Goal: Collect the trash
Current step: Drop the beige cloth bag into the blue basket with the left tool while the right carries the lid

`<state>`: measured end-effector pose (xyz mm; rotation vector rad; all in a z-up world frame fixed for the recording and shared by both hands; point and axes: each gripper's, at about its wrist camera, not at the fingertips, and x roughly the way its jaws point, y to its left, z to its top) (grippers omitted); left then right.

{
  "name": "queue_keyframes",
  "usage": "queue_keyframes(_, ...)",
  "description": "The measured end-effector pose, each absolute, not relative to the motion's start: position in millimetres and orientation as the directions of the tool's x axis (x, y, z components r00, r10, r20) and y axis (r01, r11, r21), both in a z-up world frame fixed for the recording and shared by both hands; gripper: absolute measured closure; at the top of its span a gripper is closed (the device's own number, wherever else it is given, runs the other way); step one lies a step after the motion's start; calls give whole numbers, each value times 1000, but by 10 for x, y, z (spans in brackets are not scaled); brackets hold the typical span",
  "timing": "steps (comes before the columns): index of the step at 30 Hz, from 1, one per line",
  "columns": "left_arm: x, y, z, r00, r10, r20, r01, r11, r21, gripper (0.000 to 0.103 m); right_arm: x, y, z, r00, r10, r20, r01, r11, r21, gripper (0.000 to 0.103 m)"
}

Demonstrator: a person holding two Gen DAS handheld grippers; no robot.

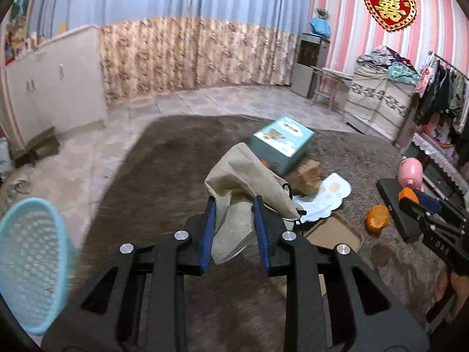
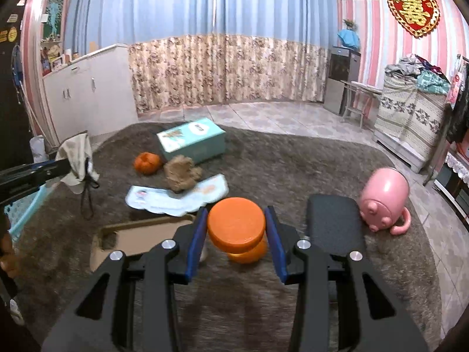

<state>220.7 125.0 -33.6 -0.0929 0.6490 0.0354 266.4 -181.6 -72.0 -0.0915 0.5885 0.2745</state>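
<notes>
My left gripper is shut on a beige face mask with black ear loops, held up off the brown rug. From the right wrist view the same mask hangs from the left gripper at the far left. My right gripper is shut on a round orange lid, its pads against the lid's rim. In the left wrist view the right gripper sits at the right edge. An orange fruit lies on the rug just below the lid.
A light blue mesh basket stands at the left. On the rug lie a teal box, a second orange fruit, crumpled brown paper, a flat printed wrapper, a cardboard tray, a black pad and a pink pig-shaped mug.
</notes>
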Motion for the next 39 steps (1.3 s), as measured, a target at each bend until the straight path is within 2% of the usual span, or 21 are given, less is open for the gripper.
queue_keyframes(15, 1318, 2236, -223, 785, 154, -600, -246, 966, -75, 79, 2353, -729, -629, 755, 365, -544, -443, 896, -14, 63)
queue_keyframes(34, 971, 3375, -250, 756, 291, -587, -410, 909, -77, 79, 2220, 408, -510, 714, 458, -530, -546, 838, -12, 63)
queue_keyframes(39, 957, 3682, -327, 728, 343, -594, -445, 895, -30, 79, 2192, 717, -566, 693, 475, -543, -587, 809, -41, 63)
